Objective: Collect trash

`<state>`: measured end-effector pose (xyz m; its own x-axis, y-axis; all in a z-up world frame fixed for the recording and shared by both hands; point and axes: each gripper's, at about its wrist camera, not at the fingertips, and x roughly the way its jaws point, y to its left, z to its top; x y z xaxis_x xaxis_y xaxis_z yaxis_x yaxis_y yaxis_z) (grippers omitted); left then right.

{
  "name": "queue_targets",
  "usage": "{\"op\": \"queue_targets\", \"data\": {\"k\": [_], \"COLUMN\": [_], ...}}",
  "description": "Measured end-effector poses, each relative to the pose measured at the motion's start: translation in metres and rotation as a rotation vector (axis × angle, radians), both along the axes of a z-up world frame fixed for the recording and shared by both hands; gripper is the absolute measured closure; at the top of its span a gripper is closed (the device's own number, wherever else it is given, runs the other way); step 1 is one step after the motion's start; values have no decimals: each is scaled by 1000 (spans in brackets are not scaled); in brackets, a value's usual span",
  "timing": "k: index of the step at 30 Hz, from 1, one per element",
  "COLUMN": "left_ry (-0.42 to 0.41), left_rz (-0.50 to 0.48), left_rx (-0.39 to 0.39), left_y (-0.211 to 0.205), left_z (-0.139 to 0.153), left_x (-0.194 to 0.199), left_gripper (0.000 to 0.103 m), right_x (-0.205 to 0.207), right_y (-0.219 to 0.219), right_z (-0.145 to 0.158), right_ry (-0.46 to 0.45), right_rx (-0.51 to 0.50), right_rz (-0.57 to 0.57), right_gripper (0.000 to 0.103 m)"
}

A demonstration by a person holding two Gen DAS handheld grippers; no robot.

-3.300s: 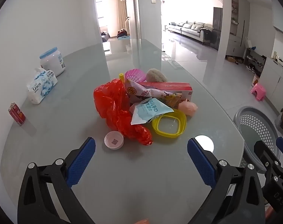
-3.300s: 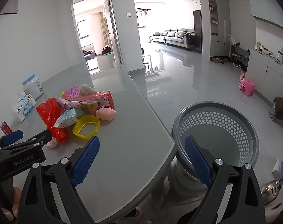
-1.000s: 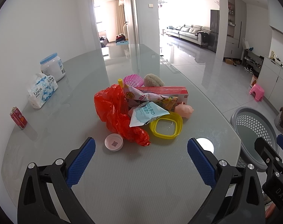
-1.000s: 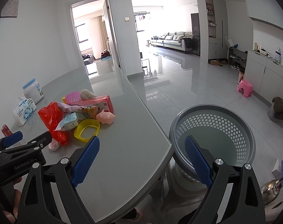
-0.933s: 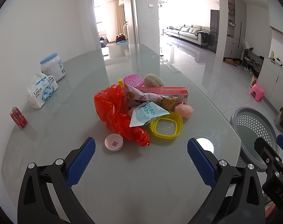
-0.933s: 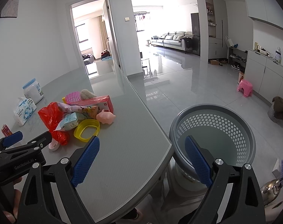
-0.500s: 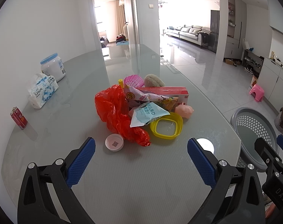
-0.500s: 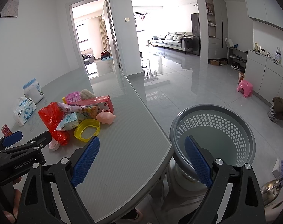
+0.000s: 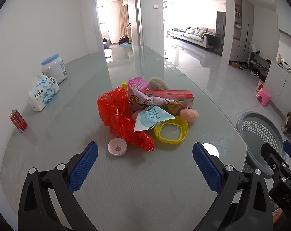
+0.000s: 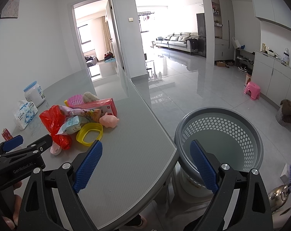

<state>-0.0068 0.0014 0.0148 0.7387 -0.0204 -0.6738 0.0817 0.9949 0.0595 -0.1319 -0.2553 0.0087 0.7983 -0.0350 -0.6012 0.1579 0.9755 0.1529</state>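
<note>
Your left gripper (image 9: 144, 163) hangs above the glass table (image 9: 145, 192) with its blue-padded jaws spread wide and nothing between them. Ahead of it lies the heap: a crumpled red plastic bag (image 9: 120, 117), a pale blue wrapper (image 9: 152, 118) resting on it, a yellow ring-shaped lid (image 9: 171, 131) and a red carton (image 9: 168, 95) behind. A small pink cap (image 9: 117, 146) sits just beside the bag (open side up). Your right gripper (image 9: 280, 152) shows at the right edge, over the grey perforated basket (image 9: 260, 132).
</note>
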Motion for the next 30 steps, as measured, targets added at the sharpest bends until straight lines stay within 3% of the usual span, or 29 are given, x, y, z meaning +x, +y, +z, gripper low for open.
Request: {"op": "queue_targets", "data": {"k": [13, 21, 30], "left_ry": [-22, -2, 57], "left_rz": [92, 184, 163], "left_rx": [43, 5, -11], "left_y": [49, 96, 107], "left_z": [-15, -29, -52], "left_x": [12, 29, 46], "left_gripper": [6, 6, 6], "right_x": [30, 65, 103], "right_y": [21, 48, 50], "right_z": [-23, -35, -47], "right_ry": [51, 82, 116], "right_rx": [41, 28, 19], "right_rz": [94, 162, 169], "right_gripper": [15, 15, 15]}}
